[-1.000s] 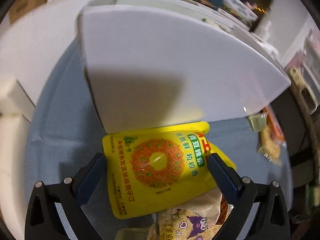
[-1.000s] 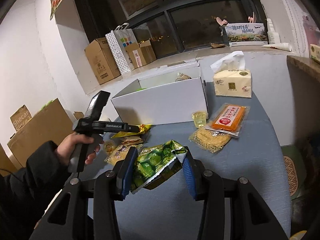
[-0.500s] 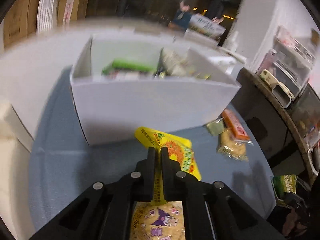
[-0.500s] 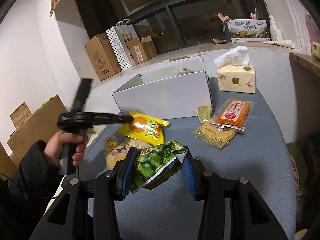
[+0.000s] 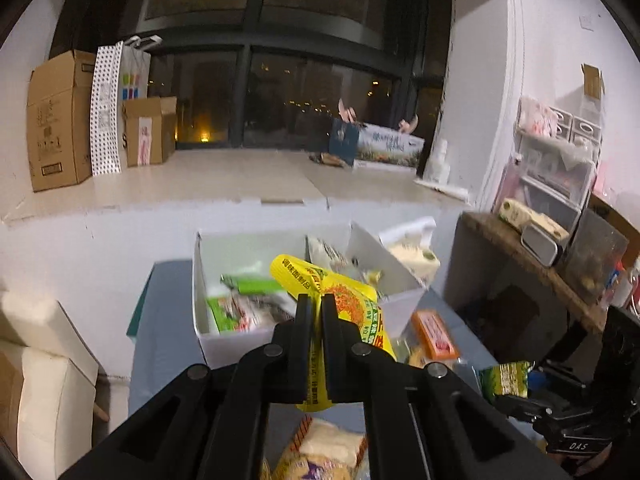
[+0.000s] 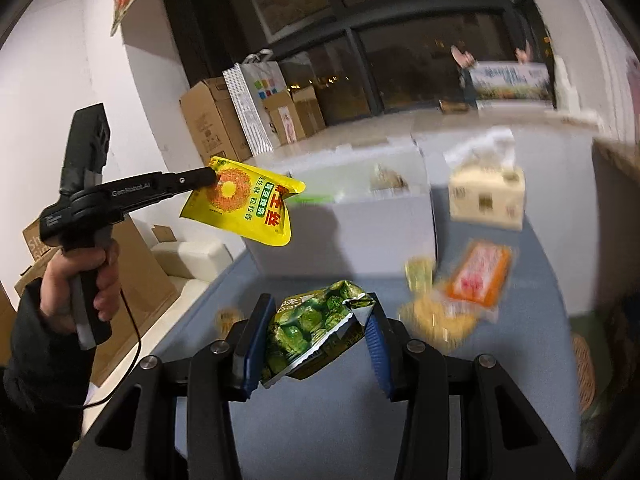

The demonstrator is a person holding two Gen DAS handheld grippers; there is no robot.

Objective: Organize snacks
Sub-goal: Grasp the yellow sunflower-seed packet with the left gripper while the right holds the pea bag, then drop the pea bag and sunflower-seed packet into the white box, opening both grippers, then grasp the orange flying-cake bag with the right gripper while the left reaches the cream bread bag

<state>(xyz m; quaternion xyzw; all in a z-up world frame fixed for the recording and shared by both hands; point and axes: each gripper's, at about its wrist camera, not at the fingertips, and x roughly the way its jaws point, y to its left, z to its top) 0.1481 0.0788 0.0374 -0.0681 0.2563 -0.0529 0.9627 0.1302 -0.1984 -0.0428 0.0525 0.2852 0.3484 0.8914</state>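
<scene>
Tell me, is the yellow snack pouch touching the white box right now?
Apart. In the right wrist view the yellow pouch hangs in the air from the left gripper, pinched at its edge, with open space between it and the white box.

I'm seeing the yellow pouch (image 6: 244, 208) looking like glossy plastic film, the green packet (image 6: 312, 328) showing crinkled shiny foil. The white box (image 5: 224, 344) is looking like matt smooth card. The table (image 6: 320, 432) is wearing matt blue cloth. Gripper bodies are showing matt black plastic, the right pads (image 6: 256, 344) smooth blue.

Right gripper (image 6: 316, 344) clamps green packet (image 6: 310, 330) (left gripper (image 6: 210, 178): yellow pouch (image 6: 244, 210)).
</scene>
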